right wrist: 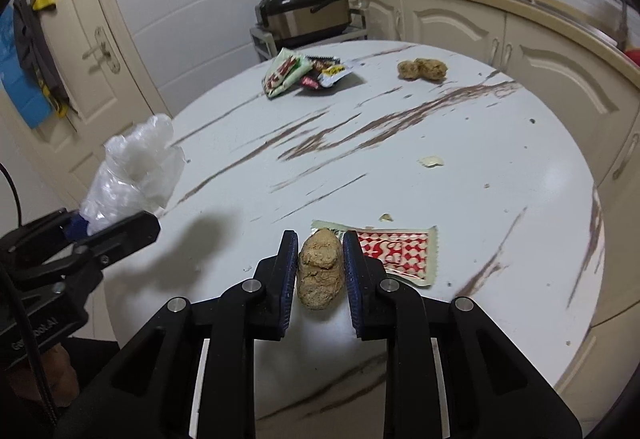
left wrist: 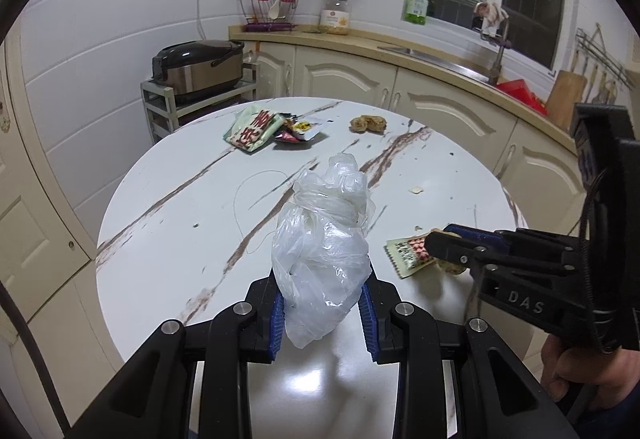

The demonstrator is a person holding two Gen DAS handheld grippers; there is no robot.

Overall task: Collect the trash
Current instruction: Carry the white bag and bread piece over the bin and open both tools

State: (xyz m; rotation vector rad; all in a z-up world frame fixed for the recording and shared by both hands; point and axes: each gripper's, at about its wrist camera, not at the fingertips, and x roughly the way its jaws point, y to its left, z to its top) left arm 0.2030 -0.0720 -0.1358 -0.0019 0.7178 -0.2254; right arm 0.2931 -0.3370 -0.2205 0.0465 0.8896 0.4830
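Left wrist view: left tongs (left wrist: pixel 322 313) clamped on one crumpled clear bag (left wrist: pixel 326 247), held upright above the near edge of the table (left wrist: pixel 168 199), mouth knotted or twisted at the top; judged to be the receptacle for the trash, kept aloft so that items can be brought to it, though no opening shows.

Right wrist view: right tongs (right wrist: pixel 320 279) closed narrow on one brown food lump (right wrist: pixel 320 271), gripped by its long sides at 6 o'clock on the table; whether it is lifted or resting on the surface cannot be told; judged to be the piece now being collected.

Remaining on the table, counted:
- one flat red-and-white wrapper (right wrist: pixel 394 253), just beside the right tongs toward 3 o'clock, its near edge under them;
- one heap of snack packets (right wrist: pixel 304 73) at 11 o'clock, about three or four overlapping, exact number unclear;
- two brown lumps (right wrist: pixel 422 69) touching each other at 1 o'clock;
- one pale scrap (right wrist: pixel 431 161) at 3 o'clock;
- several crumbs, scattered.

Bag sits at 9 o'clock of the right tongs, well apart from the far heap.
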